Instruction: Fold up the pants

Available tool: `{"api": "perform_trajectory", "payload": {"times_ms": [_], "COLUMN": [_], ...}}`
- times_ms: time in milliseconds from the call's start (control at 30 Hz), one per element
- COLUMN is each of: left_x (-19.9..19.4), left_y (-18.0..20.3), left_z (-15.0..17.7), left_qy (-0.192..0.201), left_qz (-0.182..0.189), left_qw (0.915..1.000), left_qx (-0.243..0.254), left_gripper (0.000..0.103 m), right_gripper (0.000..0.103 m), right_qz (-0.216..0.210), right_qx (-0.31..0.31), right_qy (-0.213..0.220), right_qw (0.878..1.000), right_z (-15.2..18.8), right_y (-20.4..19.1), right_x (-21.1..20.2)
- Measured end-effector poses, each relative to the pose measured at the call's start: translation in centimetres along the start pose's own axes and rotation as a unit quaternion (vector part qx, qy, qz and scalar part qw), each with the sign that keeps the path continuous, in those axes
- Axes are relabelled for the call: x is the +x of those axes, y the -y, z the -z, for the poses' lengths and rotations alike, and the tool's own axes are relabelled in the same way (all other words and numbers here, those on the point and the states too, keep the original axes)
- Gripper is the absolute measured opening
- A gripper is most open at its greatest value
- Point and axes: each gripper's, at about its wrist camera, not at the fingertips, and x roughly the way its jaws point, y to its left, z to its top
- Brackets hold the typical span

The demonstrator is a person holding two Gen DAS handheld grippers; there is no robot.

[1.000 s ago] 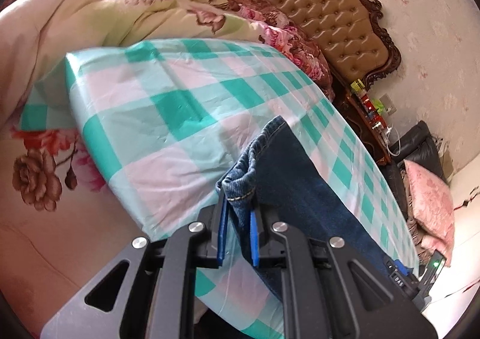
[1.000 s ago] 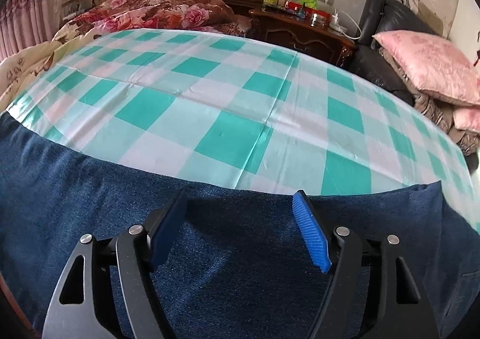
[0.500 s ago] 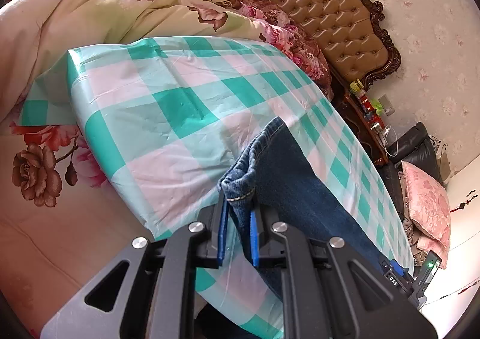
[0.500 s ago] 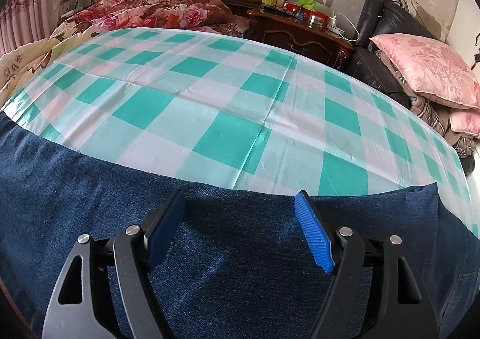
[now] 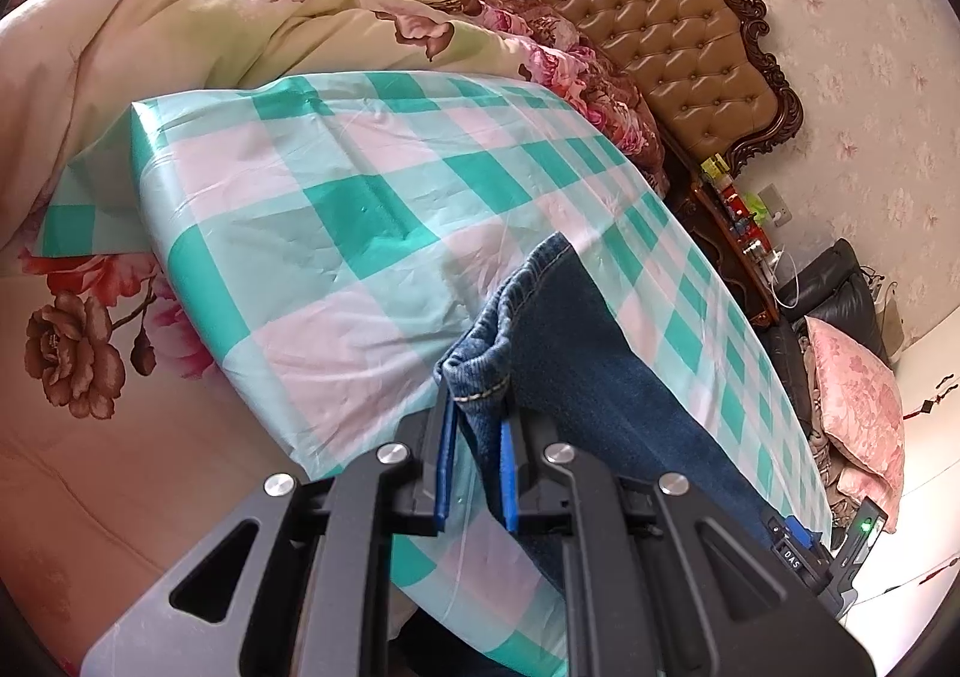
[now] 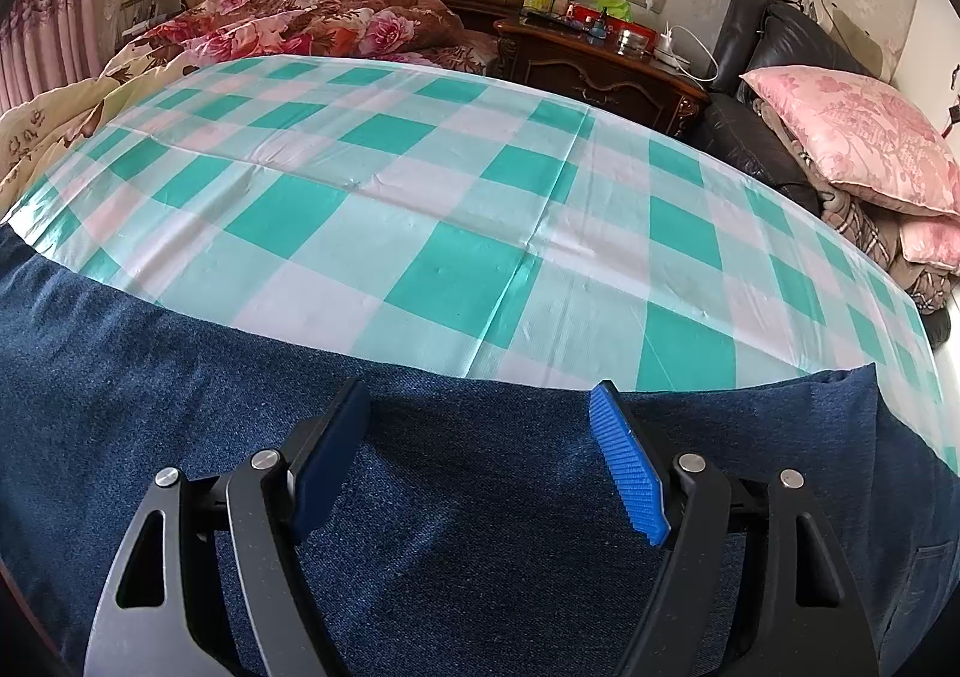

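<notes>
Pants [image 5: 600, 377]: dark blue denim, lying along the near edge of the bed on a green-and-white checked sheet [image 5: 336, 209]. The cuff end is bunched and lifted at the sheet's near corner.

Left tool [image 5: 477, 437]: blue pads nearly together, clamped on the stitched hem of the cuff.

Right tool [image 6: 480, 455]: pads well apart, nothing between them, poised over a flat stretch of denim [image 6: 468, 545].

Handling, judged: heavy for cloth, soft but with body, not slippery. Hems and seams are thick and give the firmest hold. A flat panel offers no edge to pinch, so the right tool would do better at the pants' far edge or the waist.

Views: the left wrist view shows the gripped cuff and the leg running down the bed edge. The right wrist view shows the broad spread of fabric and what may be a pocket at the lower right, too near the rim to be sure. Neither shows the whole garment.
</notes>
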Motion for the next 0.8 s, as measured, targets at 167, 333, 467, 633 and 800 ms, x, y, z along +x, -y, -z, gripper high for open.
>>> {"api": "perform_trajectory", "payload": {"times_ms": [167, 333, 467, 633, 800], "left_x": [-0.4, -2.1, -4.5, -8.1, -8.0], "left_y": [0.9, 3.7, 9.7, 22.0, 32.3], "left_z": [-0.3, -0.6, 0.8, 7.6, 21.6], "left_qy": [0.003, 0.023, 0.07, 0.156, 0.186], "left_qz": [-0.013, -0.051, -0.129, -0.173, -0.111], "left_qw": [0.9998, 0.9955, 0.9664, 0.872, 0.7724], "left_qx": [0.016, 0.077, 0.211, 0.431, 0.597], "left_gripper": [0.012, 0.012, 0.012, 0.012, 0.012], "right_gripper": [0.068, 0.063, 0.061, 0.062, 0.062], "right_qz": [-0.06, -0.093, -0.145, -0.22, -0.221], "right_qx": [0.032, 0.01, 0.073, 0.154, 0.217], "right_qy": [-0.002, -0.02, -0.023, -0.05, -0.046], "right_qw": [0.998, 0.995, 0.987, 0.962, 0.95], "right_z": [-0.2, -0.2, 0.0, 0.8, 3.1], "right_y": [1.0, 0.8, 4.2, 8.8, 14.5], "right_x": [-1.6, -3.7, -5.5, -6.4, -8.5]}}
